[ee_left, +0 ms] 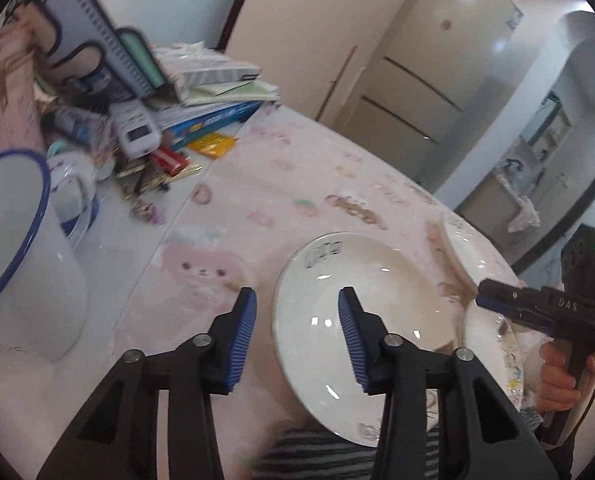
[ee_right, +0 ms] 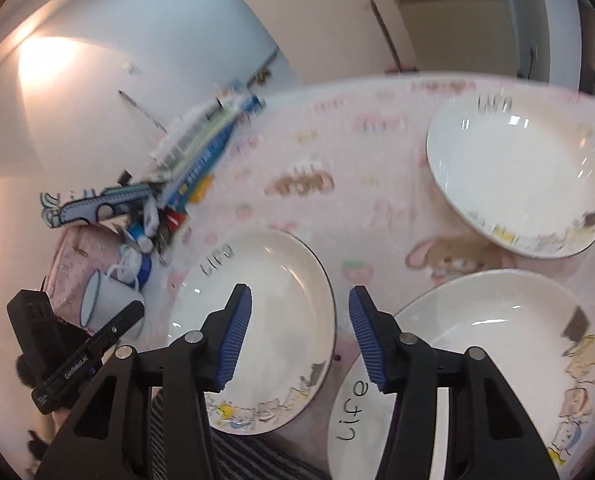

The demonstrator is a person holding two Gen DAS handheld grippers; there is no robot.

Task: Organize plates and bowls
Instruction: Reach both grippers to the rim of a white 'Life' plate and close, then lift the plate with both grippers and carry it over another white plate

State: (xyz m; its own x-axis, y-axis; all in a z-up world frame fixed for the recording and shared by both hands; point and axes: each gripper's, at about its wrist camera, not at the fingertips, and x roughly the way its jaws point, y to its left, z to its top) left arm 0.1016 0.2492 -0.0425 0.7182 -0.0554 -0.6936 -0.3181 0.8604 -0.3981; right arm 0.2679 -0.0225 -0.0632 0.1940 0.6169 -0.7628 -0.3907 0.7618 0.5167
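Three white plates with cartoon rims lie on a pink tablecloth (ee_right: pixel 337 152). In the right wrist view the near left plate (ee_right: pixel 273 296) sits under my open right gripper (ee_right: pixel 299 320), the near right plate (ee_right: pixel 497 344) lies beside it, and the far plate (ee_right: pixel 513 168) is at the upper right. In the left wrist view my left gripper (ee_left: pixel 297 320) is open and empty, straddling the left rim of the near left plate (ee_left: pixel 361 304). The right gripper's body (ee_left: pixel 537 308) shows at the right there, over another plate (ee_left: pixel 485 332).
A white enamel mug with a blue rim (ee_left: pixel 13 248) stands at the left. A pile of books, boxes and small clutter (ee_left: pixel 157 92) fills the far left of the table. A refrigerator (ee_left: pixel 437 68) stands beyond the table. The near table edge is close to both grippers.
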